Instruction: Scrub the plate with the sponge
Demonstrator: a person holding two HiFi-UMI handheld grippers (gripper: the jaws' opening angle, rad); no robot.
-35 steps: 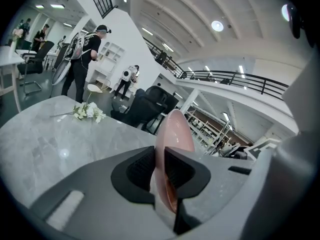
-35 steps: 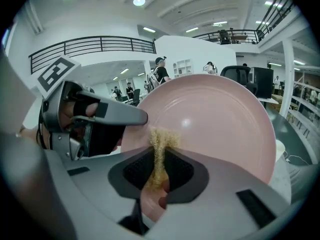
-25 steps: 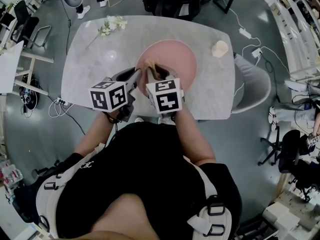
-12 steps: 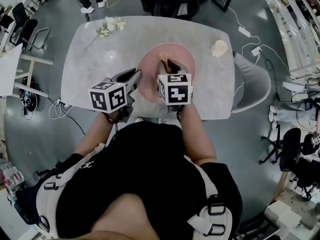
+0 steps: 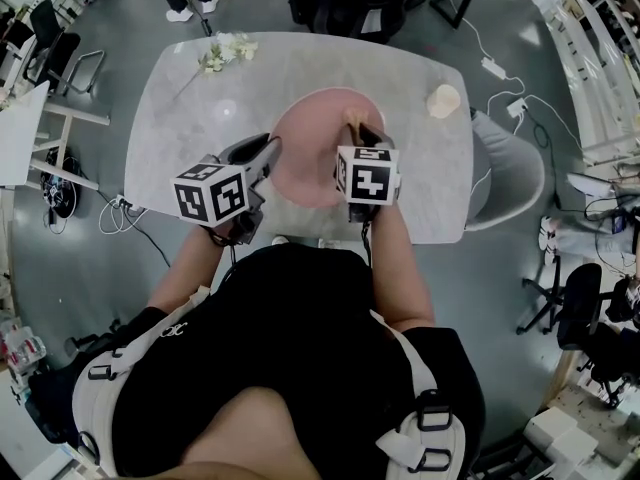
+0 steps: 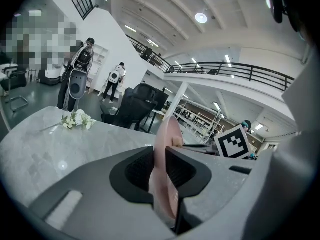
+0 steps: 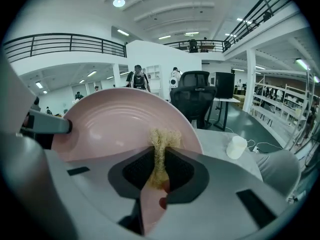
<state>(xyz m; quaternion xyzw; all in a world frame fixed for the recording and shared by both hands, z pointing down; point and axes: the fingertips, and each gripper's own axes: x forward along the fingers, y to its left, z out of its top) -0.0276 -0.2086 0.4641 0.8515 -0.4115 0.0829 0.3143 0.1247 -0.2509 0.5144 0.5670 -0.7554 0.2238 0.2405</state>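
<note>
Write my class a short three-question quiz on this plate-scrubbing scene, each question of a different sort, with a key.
1. Multiple choice: what does the right tool grip? A) a sponge B) flowers C) a cup
2. True or false: the pink plate lies flat, face up.
3. Short answer: which tool holds the plate by its rim?

Key
1. A.
2. False: the plate stands tilted up, its face towards the sponge.
3. The left tool. Its jaws have just been opening a little, with the rim between them.
</note>
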